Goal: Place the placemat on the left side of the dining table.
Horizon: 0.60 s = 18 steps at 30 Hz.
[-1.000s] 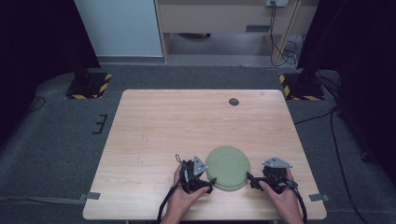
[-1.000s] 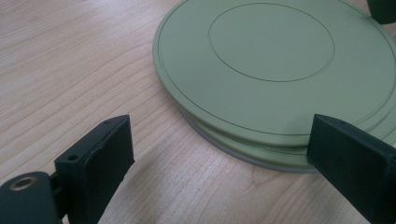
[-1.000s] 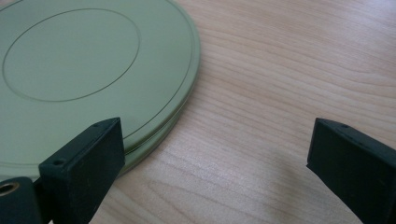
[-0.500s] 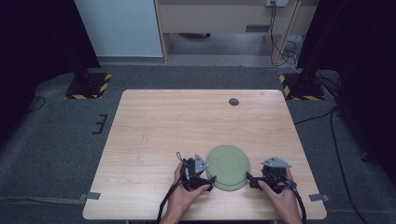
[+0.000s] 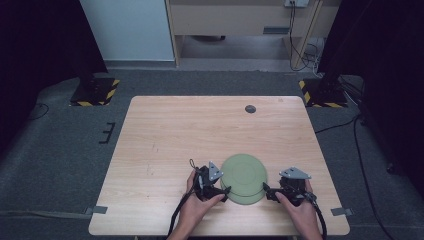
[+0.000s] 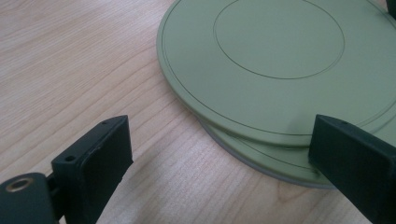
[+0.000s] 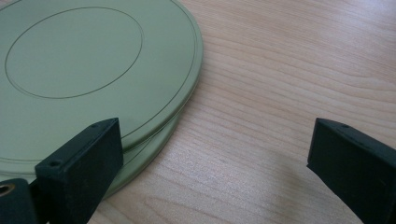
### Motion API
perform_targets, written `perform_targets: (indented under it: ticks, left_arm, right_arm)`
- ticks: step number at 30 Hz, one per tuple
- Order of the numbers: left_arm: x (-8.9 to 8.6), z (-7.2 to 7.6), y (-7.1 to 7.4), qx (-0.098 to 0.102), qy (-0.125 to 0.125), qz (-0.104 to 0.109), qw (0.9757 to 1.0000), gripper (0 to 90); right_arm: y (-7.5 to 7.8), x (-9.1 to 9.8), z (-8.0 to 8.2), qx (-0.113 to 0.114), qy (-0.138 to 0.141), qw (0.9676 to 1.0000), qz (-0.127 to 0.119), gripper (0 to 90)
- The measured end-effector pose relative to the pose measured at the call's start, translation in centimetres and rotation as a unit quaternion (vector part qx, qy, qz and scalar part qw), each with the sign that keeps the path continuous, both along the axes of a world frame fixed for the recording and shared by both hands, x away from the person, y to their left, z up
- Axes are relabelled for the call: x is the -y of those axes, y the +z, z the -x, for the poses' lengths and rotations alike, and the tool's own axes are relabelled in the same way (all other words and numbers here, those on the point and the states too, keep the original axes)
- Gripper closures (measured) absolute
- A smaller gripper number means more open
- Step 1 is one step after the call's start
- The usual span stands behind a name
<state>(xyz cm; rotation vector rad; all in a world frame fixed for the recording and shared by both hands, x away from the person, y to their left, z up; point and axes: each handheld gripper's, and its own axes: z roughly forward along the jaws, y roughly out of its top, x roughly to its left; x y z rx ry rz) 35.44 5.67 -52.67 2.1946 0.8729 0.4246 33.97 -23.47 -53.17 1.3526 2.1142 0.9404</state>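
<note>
1. Left tongs [image 5: 223, 190] are spread wide with nothing between them. They sit low at the left edge of the stacked green plates [image 5: 244, 178], and in the left gripper view one jaw overlaps the rim while the other is over bare wood.
2. Right tongs [image 5: 268, 192] are the same deal: wide open, gripping nothing, down at the plates' right edge.
3. Both hands come up from the near edge, left hand [image 5: 197, 206] and right hand [image 5: 299, 207] wrapped round the handles, tongs pointing inward at each other.
4. There are two plates, upside down, the top one slightly offset, near the front of the worktop [image 5: 175, 135].
5. A small dark disc [image 5: 250, 109] sits far back.
</note>
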Motion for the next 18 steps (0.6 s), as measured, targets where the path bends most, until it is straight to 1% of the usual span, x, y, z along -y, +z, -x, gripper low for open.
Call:
perform_targets:
  ticks: [3, 7, 11, 18]
  left_arm:
    - [0.15, -0.24, 0.29, 0.007, -0.003, -0.013, 0.9999, 5.7]
    - [0.17, -0.41, 0.35, 0.005, -0.004, -0.012, 0.9999, 5.8]
    - [-0.01, -0.66, 0.24, -0.004, -0.005, -0.004, 1.0, 5.5]
    - [-0.01, -0.71, 0.25, -0.002, -0.005, -0.004, 1.0, 5.7]
  right_arm:
    - [-0.04, 0.0, -0.07, 0.0, 0.0, 1.0, -0.001, 3.2]
    - [-0.07, -0.01, -0.11, 0.001, -0.001, 1.0, -0.001, 2.9]
    - [-0.11, 0.05, -0.23, -0.001, -0.002, 1.0, -0.001, 1.4]
    - [-0.11, 0.01, -0.34, -0.001, -0.006, 1.0, -0.003, 1.5]
